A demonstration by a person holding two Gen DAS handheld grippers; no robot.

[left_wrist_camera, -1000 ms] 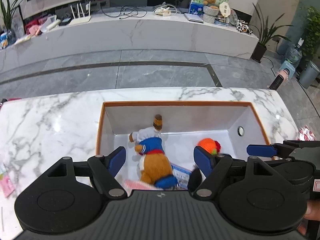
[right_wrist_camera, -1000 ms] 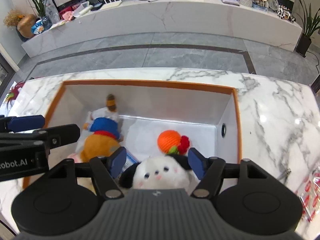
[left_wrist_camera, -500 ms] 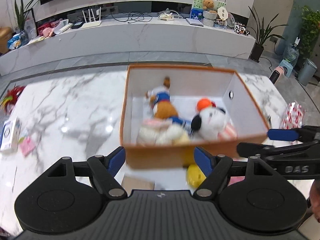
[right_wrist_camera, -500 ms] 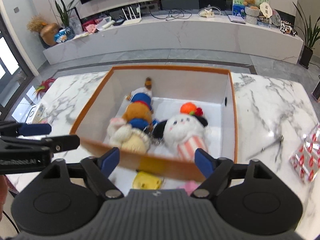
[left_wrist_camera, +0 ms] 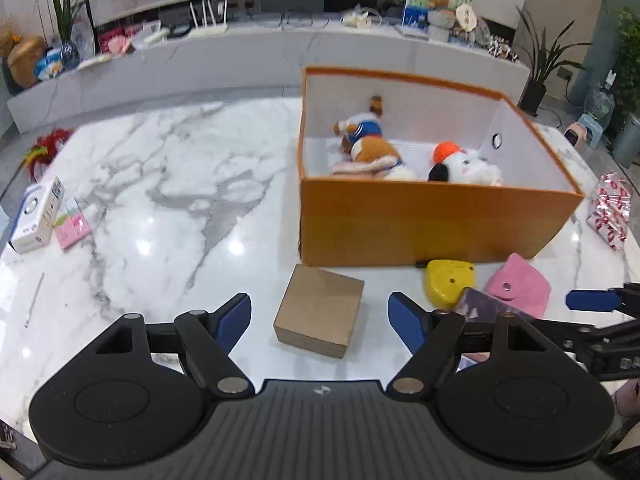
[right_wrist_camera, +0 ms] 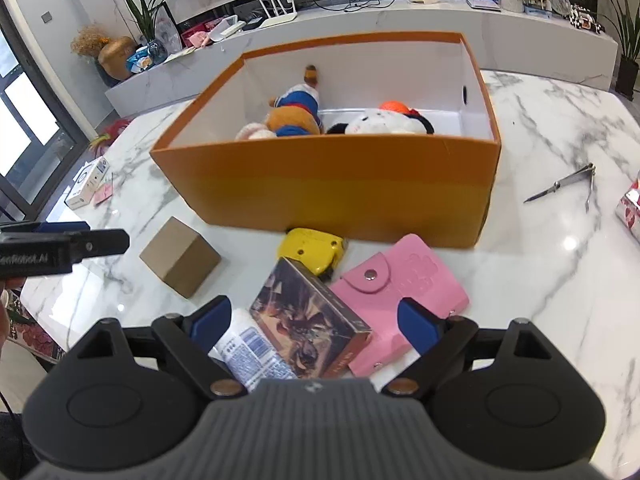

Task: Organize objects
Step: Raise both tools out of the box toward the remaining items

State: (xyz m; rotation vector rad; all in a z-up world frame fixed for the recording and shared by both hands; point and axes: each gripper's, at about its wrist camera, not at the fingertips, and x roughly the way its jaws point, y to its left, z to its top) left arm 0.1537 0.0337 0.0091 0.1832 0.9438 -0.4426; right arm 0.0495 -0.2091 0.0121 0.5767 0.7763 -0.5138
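An orange box [left_wrist_camera: 432, 220] [right_wrist_camera: 332, 188] stands on the marble table and holds a brown plush in a blue shirt [left_wrist_camera: 370, 148] [right_wrist_camera: 298, 114] and a white plush dog [left_wrist_camera: 466, 168] [right_wrist_camera: 380, 122]. In front of it lie a small cardboard box [left_wrist_camera: 320, 314] [right_wrist_camera: 180, 256], a yellow item [left_wrist_camera: 450, 282] [right_wrist_camera: 312, 248], a pink wallet [left_wrist_camera: 518, 288] [right_wrist_camera: 400, 300], a printed card box [right_wrist_camera: 308, 316] and a white tube [right_wrist_camera: 248, 350]. My left gripper [left_wrist_camera: 320, 318] is open above the cardboard box. My right gripper [right_wrist_camera: 314, 322] is open over the card box.
A white carton [left_wrist_camera: 36, 216] and a pink packet [left_wrist_camera: 72, 224] lie at the table's left edge. Nail clippers [right_wrist_camera: 568, 184] and a red-patterned packet [left_wrist_camera: 610, 216] lie right of the orange box. A long white counter with clutter runs behind.
Both grippers have pulled back and up from inside the orange box to its near side. The white plush dog now lies in the box, and the items in front have come into view.
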